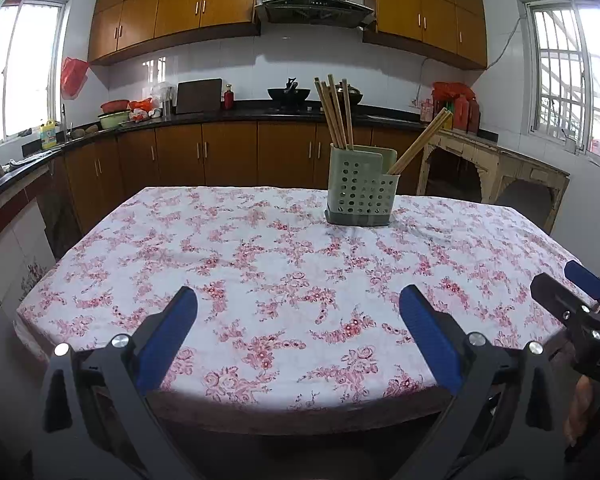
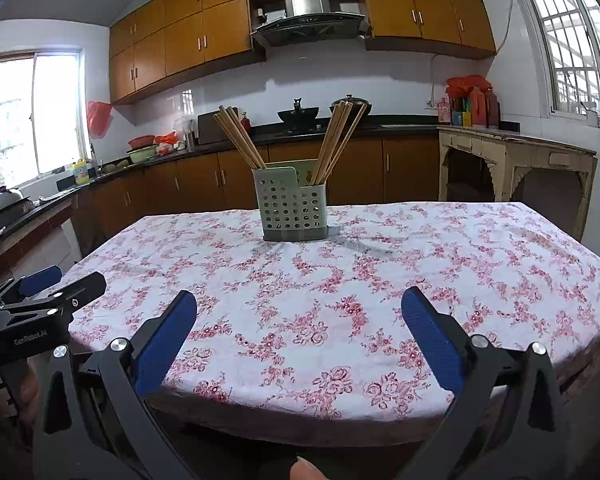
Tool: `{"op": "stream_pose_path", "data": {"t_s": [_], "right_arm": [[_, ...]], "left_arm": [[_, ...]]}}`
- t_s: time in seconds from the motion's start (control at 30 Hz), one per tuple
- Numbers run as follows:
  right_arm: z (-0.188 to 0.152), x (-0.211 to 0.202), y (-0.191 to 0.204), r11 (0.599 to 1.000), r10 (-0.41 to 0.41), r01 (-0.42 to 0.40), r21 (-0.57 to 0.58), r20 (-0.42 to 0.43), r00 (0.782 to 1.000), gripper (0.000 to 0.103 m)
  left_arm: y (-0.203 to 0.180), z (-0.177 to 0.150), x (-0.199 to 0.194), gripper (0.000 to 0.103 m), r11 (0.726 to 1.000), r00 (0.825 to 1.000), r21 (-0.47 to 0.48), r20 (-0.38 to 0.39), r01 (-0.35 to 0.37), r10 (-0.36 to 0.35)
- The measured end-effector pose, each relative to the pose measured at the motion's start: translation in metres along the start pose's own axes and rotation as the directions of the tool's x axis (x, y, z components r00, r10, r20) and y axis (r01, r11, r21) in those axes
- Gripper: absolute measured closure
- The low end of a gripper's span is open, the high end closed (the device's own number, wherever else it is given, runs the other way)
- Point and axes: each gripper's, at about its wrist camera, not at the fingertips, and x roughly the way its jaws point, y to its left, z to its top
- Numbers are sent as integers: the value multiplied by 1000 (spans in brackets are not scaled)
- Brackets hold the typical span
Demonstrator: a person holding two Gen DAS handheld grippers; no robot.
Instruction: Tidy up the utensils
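A pale green perforated utensil holder (image 1: 360, 190) (image 2: 294, 208) stands on the far half of a table with a pink floral cloth (image 1: 260, 272) (image 2: 340, 280). Wooden chopsticks stand in it in two bunches: one leaning left (image 1: 334, 114) (image 2: 240, 138), one leaning right (image 1: 422, 142) (image 2: 338, 140). My left gripper (image 1: 298, 320) is open and empty above the table's near edge, well short of the holder. My right gripper (image 2: 298, 322) is open and empty, also at the near edge. Each gripper shows in the other's view: the right one (image 1: 572, 284) and the left one (image 2: 60, 284).
Kitchen counters with brown cabinets run behind the table (image 1: 220, 152). A worn cream side table (image 2: 516, 160) stands at the back right. A wok (image 2: 298, 114) sits on the stove. Bottles (image 2: 480, 106) crowd the right counter corner.
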Motion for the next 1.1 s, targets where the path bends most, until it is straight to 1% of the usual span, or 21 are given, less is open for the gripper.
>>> {"op": "stream_pose_path", "data": {"t_s": [0.37, 1.1], "right_arm": [[0, -4, 1, 1000, -2, 2, 1, 13, 1000, 2], [-3, -1, -4, 999, 5, -4, 33, -11, 1000, 2]], "left_arm": [[-2, -1, -1, 4, 1000, 1000, 0, 4, 18, -18], [-2, -2, 0, 4, 1000, 1000, 3, 2, 22, -22]]}}
